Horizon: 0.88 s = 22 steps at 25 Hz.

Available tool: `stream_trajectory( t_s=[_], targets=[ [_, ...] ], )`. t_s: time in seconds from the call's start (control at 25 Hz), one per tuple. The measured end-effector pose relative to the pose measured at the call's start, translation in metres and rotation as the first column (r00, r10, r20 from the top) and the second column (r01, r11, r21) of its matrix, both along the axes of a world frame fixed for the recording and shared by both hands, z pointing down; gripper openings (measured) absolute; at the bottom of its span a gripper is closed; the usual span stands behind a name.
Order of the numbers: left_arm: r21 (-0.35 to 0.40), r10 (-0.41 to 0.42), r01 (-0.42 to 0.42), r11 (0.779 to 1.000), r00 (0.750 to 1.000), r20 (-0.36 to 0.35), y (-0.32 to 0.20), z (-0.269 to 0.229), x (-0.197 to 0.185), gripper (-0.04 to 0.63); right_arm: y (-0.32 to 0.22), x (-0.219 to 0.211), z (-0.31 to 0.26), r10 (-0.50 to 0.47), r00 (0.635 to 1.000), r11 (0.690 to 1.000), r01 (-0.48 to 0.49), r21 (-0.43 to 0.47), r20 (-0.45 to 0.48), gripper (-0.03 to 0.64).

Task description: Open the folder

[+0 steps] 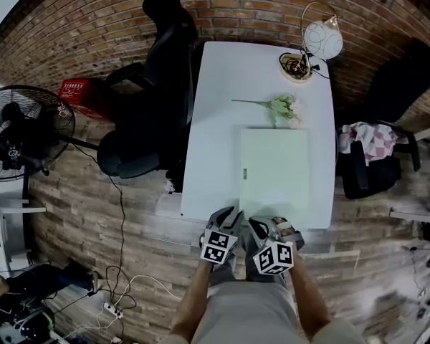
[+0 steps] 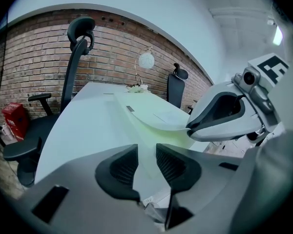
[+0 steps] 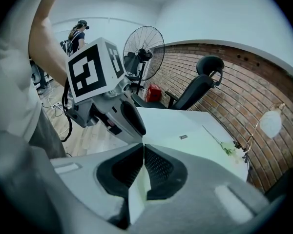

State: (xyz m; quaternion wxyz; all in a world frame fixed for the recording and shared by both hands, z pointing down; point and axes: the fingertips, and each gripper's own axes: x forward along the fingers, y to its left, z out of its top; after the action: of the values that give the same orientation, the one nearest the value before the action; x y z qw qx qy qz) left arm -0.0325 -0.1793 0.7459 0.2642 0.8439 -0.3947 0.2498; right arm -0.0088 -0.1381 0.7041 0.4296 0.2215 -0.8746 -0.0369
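Where two forearms (image 1: 192, 301) reach side by side to the near edge of one white table (image 1: 218, 84), each hand carries one gripper, two in all, both pointing forward and down. Of the pair, the left gripper (image 1: 228, 215) hovers over the table edge just left of the folder, its jaws a narrow gap apart with nothing between them. Beside it, the right gripper (image 1: 267, 225) is clamped on the near edge of the folder's cover, bending that corner up off the table. One pale green folder (image 1: 274, 169) lies flat on the near right part of the table. Beyond it lies one flower (image 1: 281, 107), and at the far right corner stands one lamp (image 1: 321, 39). Two black chairs (image 1: 158, 70) flank the table, and one fan (image 1: 21, 131) stands far left.
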Motion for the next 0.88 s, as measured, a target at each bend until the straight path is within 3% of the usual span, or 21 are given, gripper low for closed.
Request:
stream_trajectory(
  t_s=[0.88],
  targets=[
    [0.004, 0.008, -0.008, 1.0, 0.999, 0.037, 0.001, 0.0, -0.001, 0.118, -0.004, 0.006, -0.026, 0.062, 0.998, 0.995, -0.064, 0.074, 0.032, 0.014]
  ],
)
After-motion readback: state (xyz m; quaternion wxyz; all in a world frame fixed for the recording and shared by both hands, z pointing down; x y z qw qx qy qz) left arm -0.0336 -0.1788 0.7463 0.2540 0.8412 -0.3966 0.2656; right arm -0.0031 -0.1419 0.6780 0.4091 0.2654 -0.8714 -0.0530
